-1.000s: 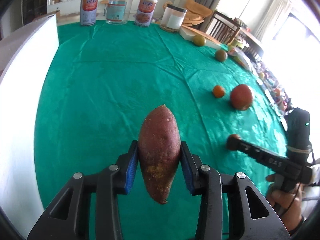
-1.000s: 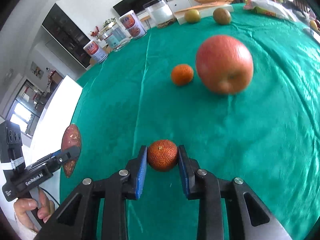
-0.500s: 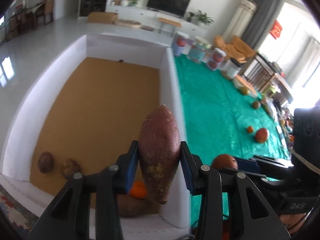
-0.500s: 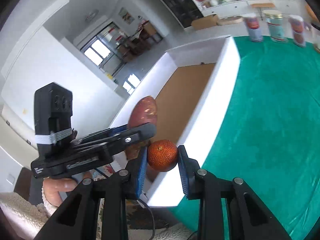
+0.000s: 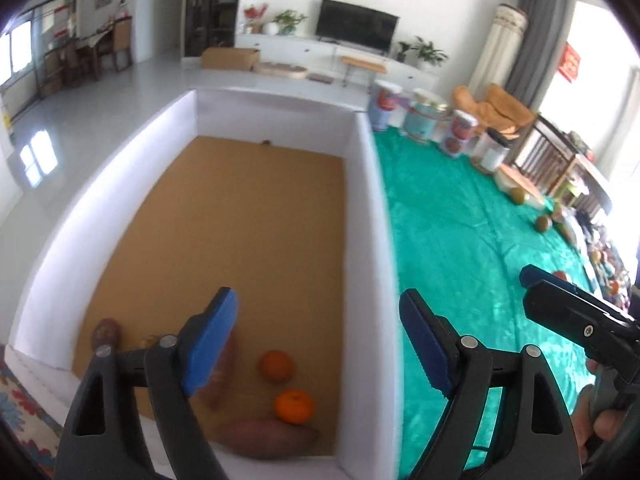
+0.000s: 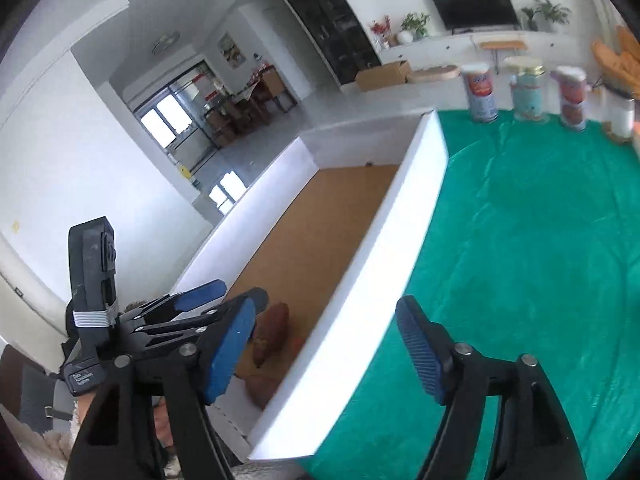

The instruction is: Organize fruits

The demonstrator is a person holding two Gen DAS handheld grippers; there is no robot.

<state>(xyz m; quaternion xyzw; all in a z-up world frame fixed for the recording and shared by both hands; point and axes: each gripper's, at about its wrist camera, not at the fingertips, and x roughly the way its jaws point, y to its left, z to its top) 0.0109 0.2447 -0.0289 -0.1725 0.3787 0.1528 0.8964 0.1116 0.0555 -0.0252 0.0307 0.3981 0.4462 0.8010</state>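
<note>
My left gripper (image 5: 320,340) hangs over the near end of the white box (image 5: 376,200), its jaws opening with nothing between them. Below it a blurred sweet potato (image 5: 224,372) lies on the box's brown floor. Two mandarins (image 5: 276,366) (image 5: 294,406), another sweet potato (image 5: 268,438) and two brown fruits (image 5: 105,332) lie around it. My right gripper (image 6: 324,348) is over the box's near wall (image 6: 400,240), jaws opening and empty. The left gripper (image 6: 236,294) appears in the right wrist view above a sweet potato (image 6: 272,332). The right gripper (image 5: 530,282) shows at the right.
A green cloth (image 5: 460,240) covers the table to the right of the box. Three cans (image 5: 384,106) and a jar stand at its far end. Round brownish fruits (image 5: 543,224) and a red fruit (image 5: 560,276) lie toward the far right. A hand (image 5: 600,432) holds the right gripper.
Both grippers have gone from shut to open. The sweet potato has left the left one and the mandarin the right one, and both now lie in the box.
</note>
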